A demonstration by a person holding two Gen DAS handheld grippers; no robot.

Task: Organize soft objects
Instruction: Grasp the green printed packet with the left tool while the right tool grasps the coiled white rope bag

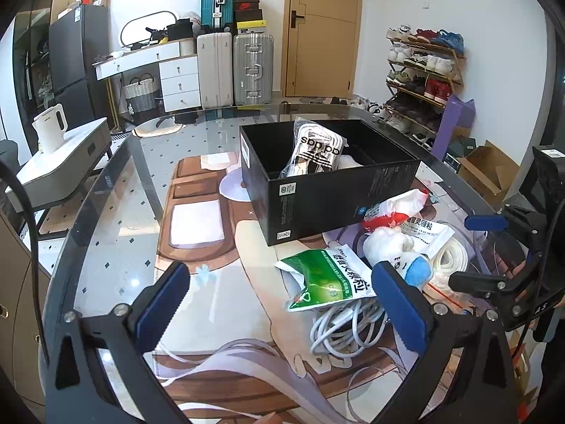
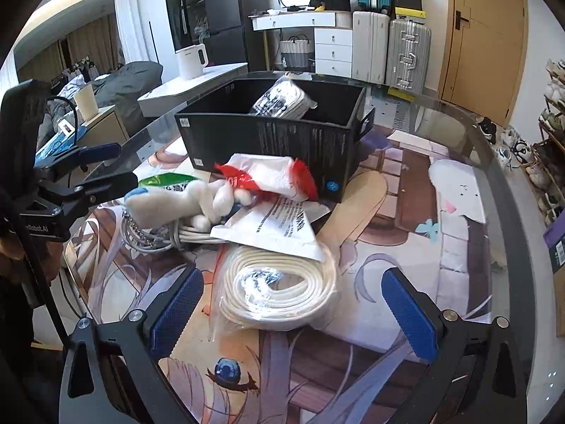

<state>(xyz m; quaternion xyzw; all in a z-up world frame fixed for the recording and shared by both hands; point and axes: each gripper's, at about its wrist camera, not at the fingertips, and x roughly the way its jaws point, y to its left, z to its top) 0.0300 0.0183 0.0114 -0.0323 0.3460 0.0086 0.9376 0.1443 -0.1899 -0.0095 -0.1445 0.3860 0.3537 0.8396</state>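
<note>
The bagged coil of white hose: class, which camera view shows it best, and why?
The right wrist view: the bagged coil of white hose lies whole and close, between the open claw's fingers. The left wrist view shows only part of it, at the pile's far edge.

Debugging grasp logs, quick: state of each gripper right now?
Left gripper: open, holding nothing, beside the green packet.
Right gripper: open, holding nothing, fingers either side of the bagged white coil.

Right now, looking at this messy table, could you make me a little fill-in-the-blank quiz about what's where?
1. The pack of socks sits inside the ____ box.
2. Both the left gripper and right gripper are ____.
3. The plush toy lies on a coil of white ____.
4. The green packet lies ____ the box.

Missing words: black; open; cable; outside
</note>
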